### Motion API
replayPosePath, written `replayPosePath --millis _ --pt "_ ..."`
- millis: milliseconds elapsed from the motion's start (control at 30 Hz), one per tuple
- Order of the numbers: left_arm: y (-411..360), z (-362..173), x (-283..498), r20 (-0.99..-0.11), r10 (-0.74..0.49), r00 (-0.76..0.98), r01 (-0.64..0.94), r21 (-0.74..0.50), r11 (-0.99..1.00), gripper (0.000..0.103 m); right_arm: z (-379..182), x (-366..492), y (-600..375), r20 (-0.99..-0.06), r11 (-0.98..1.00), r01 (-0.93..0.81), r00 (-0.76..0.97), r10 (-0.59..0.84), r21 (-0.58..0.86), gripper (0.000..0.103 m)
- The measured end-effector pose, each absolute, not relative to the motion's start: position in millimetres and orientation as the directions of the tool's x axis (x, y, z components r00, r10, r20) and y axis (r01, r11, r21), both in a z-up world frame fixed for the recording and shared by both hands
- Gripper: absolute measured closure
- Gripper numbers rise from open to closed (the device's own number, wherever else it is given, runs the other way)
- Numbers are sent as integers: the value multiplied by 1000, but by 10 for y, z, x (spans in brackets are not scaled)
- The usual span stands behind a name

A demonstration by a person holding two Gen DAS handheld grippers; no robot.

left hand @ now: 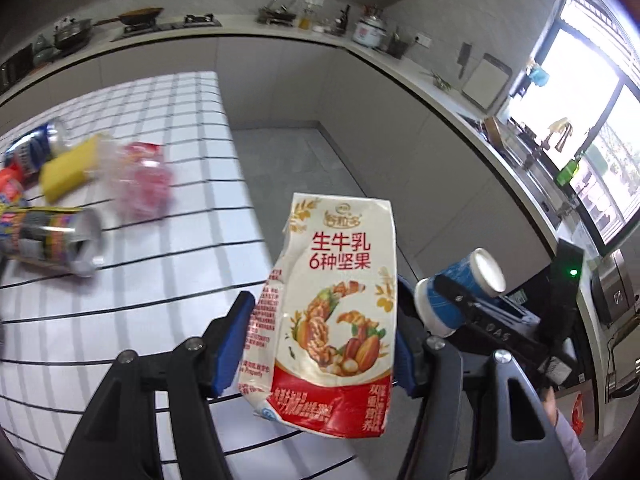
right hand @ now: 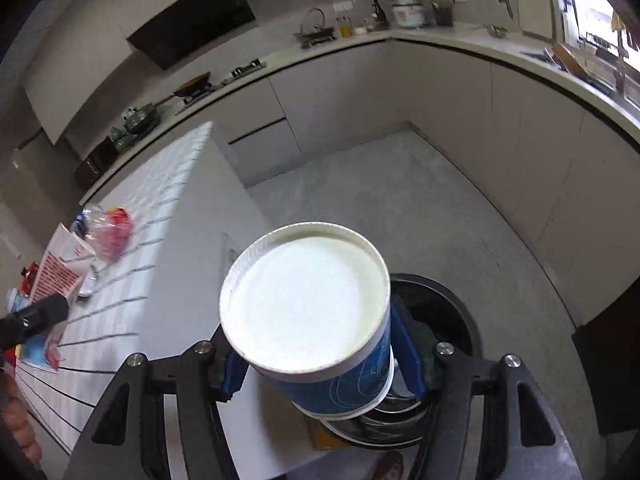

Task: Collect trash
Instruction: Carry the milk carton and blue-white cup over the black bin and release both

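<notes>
My left gripper (left hand: 324,296) is shut on a crumpled white-and-red milk carton (left hand: 332,300), held upright between the blue pads above the tiled table's edge. To its right, my right gripper (left hand: 452,300) grips a blue paper cup (left hand: 460,280). In the right wrist view, the right gripper (right hand: 316,344) is shut on that cup (right hand: 308,308), whose white base faces the camera. A round black trash bin (right hand: 452,300) stands on the floor just beyond and below the cup. The left gripper (right hand: 36,316) shows at the left edge of that view.
On the white tiled table (left hand: 160,280) lie a tipped can (left hand: 56,240), a yellow box (left hand: 68,168), a clear bag with pink contents (left hand: 140,180) and more cans (left hand: 36,148). Grey floor (right hand: 420,200) opens beyond the bin. Kitchen counters (right hand: 480,48) ring the room.
</notes>
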State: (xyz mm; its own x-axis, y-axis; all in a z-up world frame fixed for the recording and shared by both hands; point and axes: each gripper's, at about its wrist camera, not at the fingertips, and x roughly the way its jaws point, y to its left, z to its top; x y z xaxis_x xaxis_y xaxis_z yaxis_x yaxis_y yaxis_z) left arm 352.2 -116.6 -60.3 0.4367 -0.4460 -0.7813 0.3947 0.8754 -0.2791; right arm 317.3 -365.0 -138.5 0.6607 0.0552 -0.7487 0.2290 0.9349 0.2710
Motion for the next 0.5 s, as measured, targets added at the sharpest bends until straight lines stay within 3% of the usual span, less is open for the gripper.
replayPosePath --millis 500 --pt "-2408 -1440 3649 -925 -314 212 397 -212 893 39 -2422 3411 -4416 -846 920 261 519 121 292 38"
